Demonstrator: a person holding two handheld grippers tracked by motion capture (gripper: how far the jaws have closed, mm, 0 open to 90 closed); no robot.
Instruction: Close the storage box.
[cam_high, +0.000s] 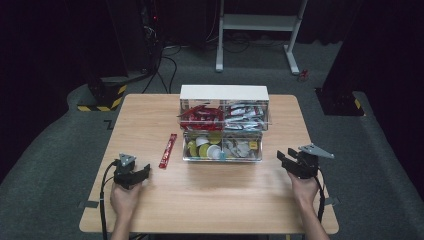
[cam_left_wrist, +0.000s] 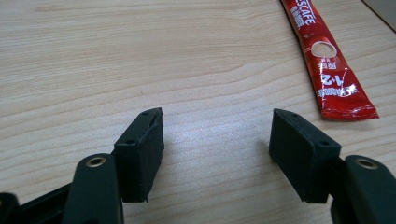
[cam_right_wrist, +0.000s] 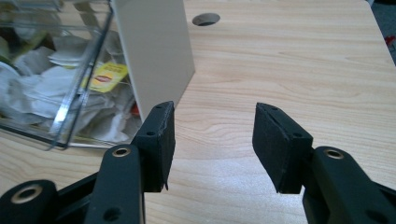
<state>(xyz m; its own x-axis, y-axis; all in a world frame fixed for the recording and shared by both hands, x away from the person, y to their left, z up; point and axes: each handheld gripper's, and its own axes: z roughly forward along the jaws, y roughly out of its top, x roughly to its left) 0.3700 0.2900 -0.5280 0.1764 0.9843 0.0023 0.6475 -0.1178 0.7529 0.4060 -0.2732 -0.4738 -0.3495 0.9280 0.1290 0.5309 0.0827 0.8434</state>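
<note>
A red Nescafe coffee stick (cam_high: 168, 150) lies flat on the wooden table (cam_high: 150, 115), left of a two-tier clear organizer (cam_high: 223, 125). My left gripper (cam_high: 141, 171) rests near the table's front left, open and empty, a little below and left of the stick. In the left gripper view the stick (cam_left_wrist: 327, 60) lies ahead and to the right of the open gripper (cam_left_wrist: 217, 135). My right gripper (cam_high: 283, 158) hovers open at the front right, beside the organizer's lower drawer. The right gripper view has the drawer (cam_right_wrist: 56, 84) of tea bags to the left of the empty gripper (cam_right_wrist: 212, 133).
The organizer's upper drawers hold red sachets (cam_high: 200, 117) and white sachets (cam_high: 245, 117); the lower ones hold round pods (cam_high: 202, 146) and tea bags (cam_high: 242, 147). A cable hole (cam_right_wrist: 206, 19) sits in the tabletop. Dark floor, cables and a white frame (cam_high: 260, 25) lie beyond the table.
</note>
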